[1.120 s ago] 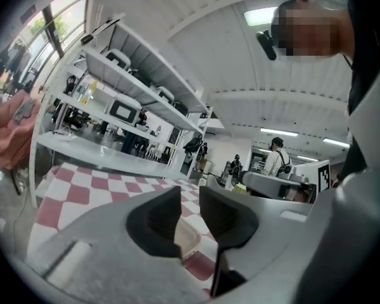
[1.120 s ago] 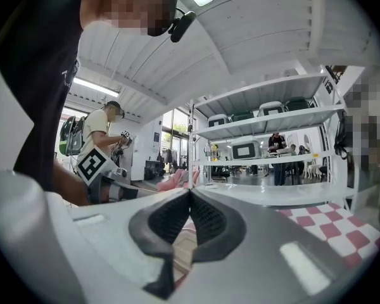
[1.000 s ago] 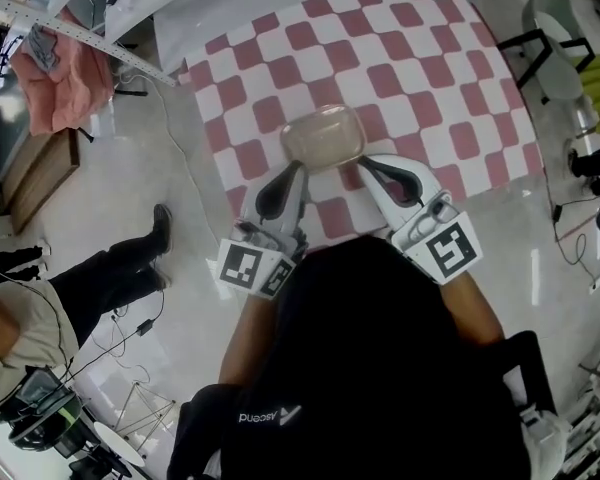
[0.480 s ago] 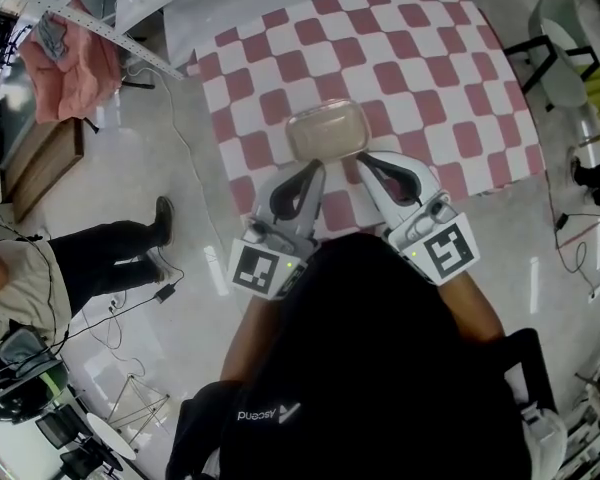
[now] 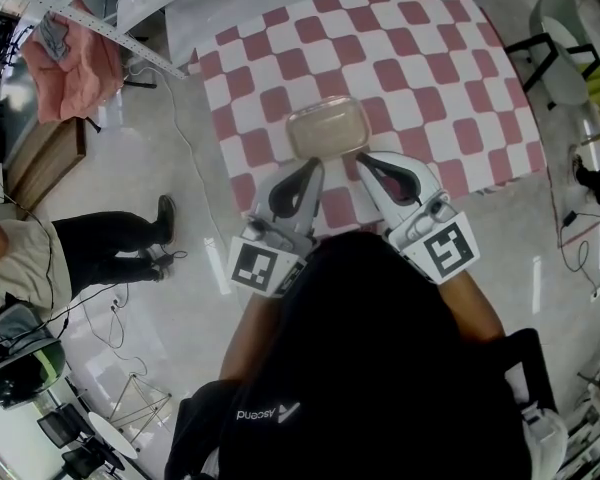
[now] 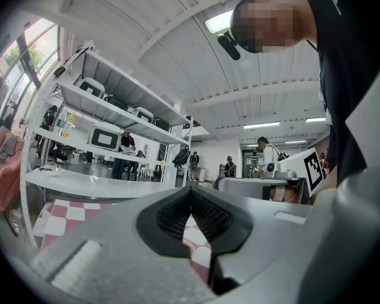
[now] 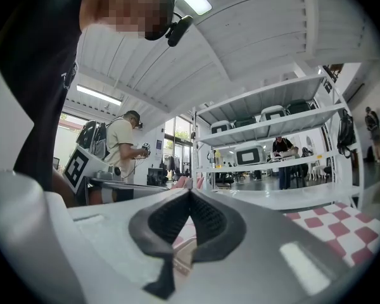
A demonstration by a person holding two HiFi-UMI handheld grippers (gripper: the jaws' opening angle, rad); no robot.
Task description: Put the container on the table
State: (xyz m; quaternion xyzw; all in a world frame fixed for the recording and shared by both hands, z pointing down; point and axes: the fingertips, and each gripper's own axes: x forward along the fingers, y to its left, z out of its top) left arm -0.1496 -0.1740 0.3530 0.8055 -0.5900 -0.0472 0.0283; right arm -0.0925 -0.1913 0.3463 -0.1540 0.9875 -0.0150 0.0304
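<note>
The box [image 5: 327,128] sits on the table [image 5: 435,73] with the red and white squares. The left tongs [image 5: 314,165] and the right tongs [image 5: 364,159] both have their jaws pressed together. Their tips are right at the near edge of the box. I cannot tell if they pinch its rim.

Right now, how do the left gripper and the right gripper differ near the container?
The left gripper slants in from the left toward the near edge of the container; the right gripper slants in from the right. Between the right gripper's pads a pale edge shows, likely the container's; between the left gripper's pads only the checked cloth shows. Both have jaw tips together.
</note>
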